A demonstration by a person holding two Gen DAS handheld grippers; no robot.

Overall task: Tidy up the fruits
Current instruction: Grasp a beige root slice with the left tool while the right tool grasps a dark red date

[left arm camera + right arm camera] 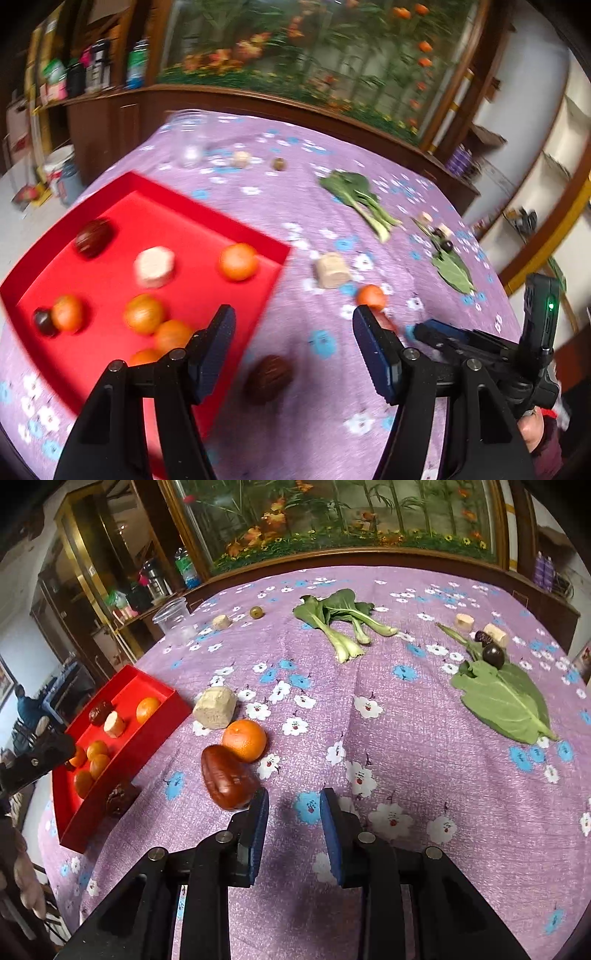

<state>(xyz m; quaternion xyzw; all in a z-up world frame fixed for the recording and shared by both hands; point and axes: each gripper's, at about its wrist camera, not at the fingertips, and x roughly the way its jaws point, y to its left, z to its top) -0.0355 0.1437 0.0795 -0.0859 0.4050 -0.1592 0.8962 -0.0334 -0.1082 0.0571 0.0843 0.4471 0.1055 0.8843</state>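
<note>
One date just left of jaws, seemingly.

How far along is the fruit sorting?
Partly done. The red tray already holds several oranges and a red date. Neither the left gripper nor the right gripper holds anything. Left on the cloth: an orange, dates, a dark plum.

Home dining rm: floral tablecloth, wood cabinets w/ bottles, big landscape painting.
</note>
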